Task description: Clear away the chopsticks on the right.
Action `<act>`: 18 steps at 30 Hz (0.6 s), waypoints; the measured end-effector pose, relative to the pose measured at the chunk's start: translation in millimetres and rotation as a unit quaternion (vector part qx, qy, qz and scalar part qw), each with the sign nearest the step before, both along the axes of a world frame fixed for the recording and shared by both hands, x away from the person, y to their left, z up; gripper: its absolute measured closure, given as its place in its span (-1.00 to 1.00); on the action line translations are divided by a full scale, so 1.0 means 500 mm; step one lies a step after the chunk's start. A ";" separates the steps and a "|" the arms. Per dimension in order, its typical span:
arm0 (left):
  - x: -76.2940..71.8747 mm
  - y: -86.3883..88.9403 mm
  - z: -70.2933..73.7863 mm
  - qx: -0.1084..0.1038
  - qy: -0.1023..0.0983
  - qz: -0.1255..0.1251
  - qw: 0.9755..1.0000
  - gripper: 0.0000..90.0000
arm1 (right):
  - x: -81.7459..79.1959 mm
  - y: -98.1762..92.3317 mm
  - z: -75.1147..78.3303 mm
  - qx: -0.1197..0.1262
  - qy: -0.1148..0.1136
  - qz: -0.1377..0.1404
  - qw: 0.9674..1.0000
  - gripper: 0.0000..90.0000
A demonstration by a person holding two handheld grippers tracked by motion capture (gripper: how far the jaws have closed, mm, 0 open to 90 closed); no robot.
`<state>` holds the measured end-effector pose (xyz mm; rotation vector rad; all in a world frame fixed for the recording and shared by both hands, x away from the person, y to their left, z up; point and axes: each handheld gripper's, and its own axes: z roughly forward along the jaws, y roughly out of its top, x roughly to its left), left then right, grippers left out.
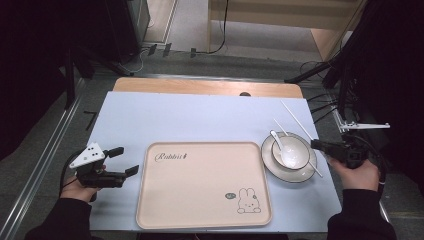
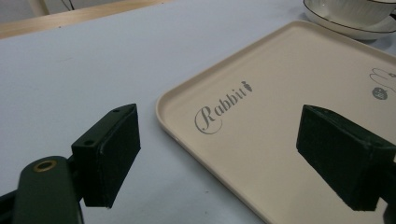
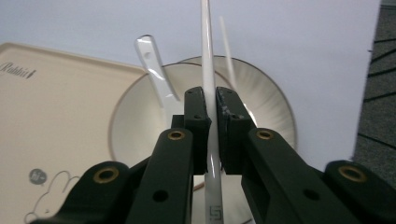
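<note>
Right claw (image 3: 211,109) clamped on long white plastic chopstick (image 3: 207,70), held above white ribbed bowl (image 1: 295,152) right of beige rabbit-print tray (image 1: 202,185). Left claw (image 2: 233,154) spread wide, nothing gripped, by tray's left edge.

Tray (image 1: 204,185) — script word "Rabbit" printed near its far left corner, followed by a small carrot mark. Near its right front corner — a rabbit drawing; the round emblem beside it is illegible.

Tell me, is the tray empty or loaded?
Empty. The tray carries just its printed rabbit; the bowl and spoon sit beside it.
</note>
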<state>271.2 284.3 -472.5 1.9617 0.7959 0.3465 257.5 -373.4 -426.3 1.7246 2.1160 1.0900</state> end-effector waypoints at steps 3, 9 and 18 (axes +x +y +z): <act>0.000 0.000 0.000 0.000 0.000 0.000 1.000 -0.69 | -0.012 0.032 0.009 -0.003 -0.006 0.013 1.000 0.88; 0.003 -0.001 0.000 -0.002 -0.001 -0.001 1.000 -0.69 | -0.038 0.086 0.010 -0.004 -0.010 0.024 1.000 0.88; 0.010 -0.009 0.000 -0.002 -0.001 -0.005 1.000 -0.68 | -0.077 0.162 -0.006 -0.011 -0.011 0.035 0.999 0.88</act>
